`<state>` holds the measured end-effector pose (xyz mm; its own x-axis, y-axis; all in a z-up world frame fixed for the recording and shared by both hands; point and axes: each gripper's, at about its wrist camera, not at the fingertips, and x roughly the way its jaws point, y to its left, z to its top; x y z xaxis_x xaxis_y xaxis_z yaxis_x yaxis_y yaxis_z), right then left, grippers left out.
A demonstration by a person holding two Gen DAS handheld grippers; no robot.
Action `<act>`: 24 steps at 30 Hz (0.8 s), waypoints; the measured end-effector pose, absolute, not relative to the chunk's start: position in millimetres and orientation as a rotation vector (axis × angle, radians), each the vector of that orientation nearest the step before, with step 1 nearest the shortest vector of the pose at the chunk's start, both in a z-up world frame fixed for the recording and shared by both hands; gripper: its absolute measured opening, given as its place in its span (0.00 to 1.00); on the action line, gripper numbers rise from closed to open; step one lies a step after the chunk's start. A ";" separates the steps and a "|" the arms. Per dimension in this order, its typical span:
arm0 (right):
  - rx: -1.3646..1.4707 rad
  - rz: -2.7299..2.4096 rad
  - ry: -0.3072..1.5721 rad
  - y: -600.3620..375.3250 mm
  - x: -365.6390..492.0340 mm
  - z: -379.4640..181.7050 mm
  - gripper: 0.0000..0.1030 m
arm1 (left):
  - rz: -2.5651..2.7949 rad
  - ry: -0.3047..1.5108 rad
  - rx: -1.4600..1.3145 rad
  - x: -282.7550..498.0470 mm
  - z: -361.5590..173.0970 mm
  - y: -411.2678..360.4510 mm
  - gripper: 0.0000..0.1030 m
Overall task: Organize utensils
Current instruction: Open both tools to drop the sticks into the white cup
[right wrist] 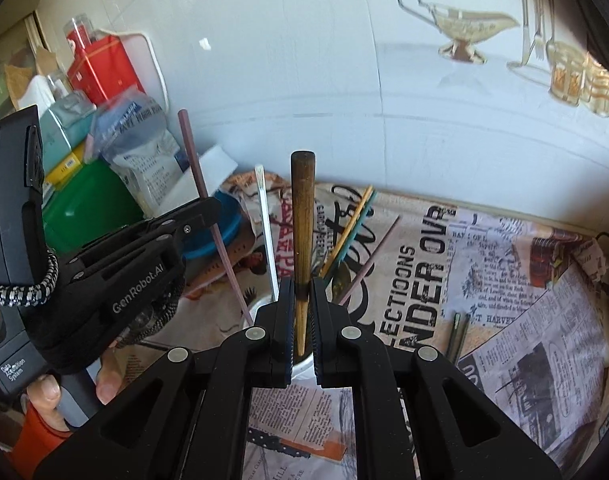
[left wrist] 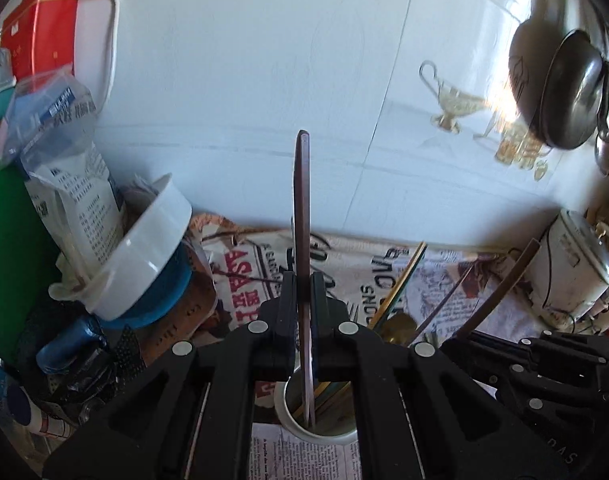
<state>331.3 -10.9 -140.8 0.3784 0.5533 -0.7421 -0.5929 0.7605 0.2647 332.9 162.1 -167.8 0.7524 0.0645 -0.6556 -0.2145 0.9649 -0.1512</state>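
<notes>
Utensils stand bunched in a white cup (left wrist: pixel 318 432) on the newspaper-print cloth (left wrist: pixel 444 276) that covers the worktop. In the left wrist view, the left hand-held gripper (left wrist: pixel 303 300) pinches a thin, flat, dark mauve stick (left wrist: pixel 302 208) edge-on; the stick runs upright from the cup, up between the pressed-together jaws, to a squared tip against the white tiled wall (left wrist: pixel 264 60). Gold and green sticks (left wrist: pixel 400 284) lean out of the cup toward the right. Along the left edge of the worktop a tilted white bowl (left wrist: pixel 144 248) sits beside a printed bag (left wrist: pixel 76 200).

In the right wrist view, the right hand-held gripper (right wrist: pixel 303 300) clamps a brown wooden handle (right wrist: pixel 303 216), thick and round at its top, tapering downward, its lower end inside the white cup (right wrist: pixel 302 366). Left of it rise a white stick (right wrist: pixel 266 232) and the mauve stick (right wrist: pixel 212 208), the latter pinched by the left hand-held gripper (right wrist: pixel 208 210). A dark utensil (right wrist: pixel 458 334) lies flat on the cloth (right wrist: pixel 524 280), well apart to the right.
</notes>
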 end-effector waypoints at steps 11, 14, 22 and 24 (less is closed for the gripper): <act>-0.073 0.723 1.025 -4.3 341.1 -168.2 0.07 | 0.118 0.824 -0.245 333.3 -197.4 159.2 0.04; -0.102 0.730 1.034 -3.5 340.0 -168.7 0.07 | 0.130 0.853 -0.234 332.2 -200.5 156.4 0.04; -0.137 0.749 1.022 -12.8 331.6 -159.5 0.15 | 0.140 0.861 -0.206 318.9 -187.5 146.0 0.06; -0.137 0.750 1.009 -18.5 329.9 -154.2 0.16 | 0.140 0.852 -0.201 314.5 -180.3 141.3 0.07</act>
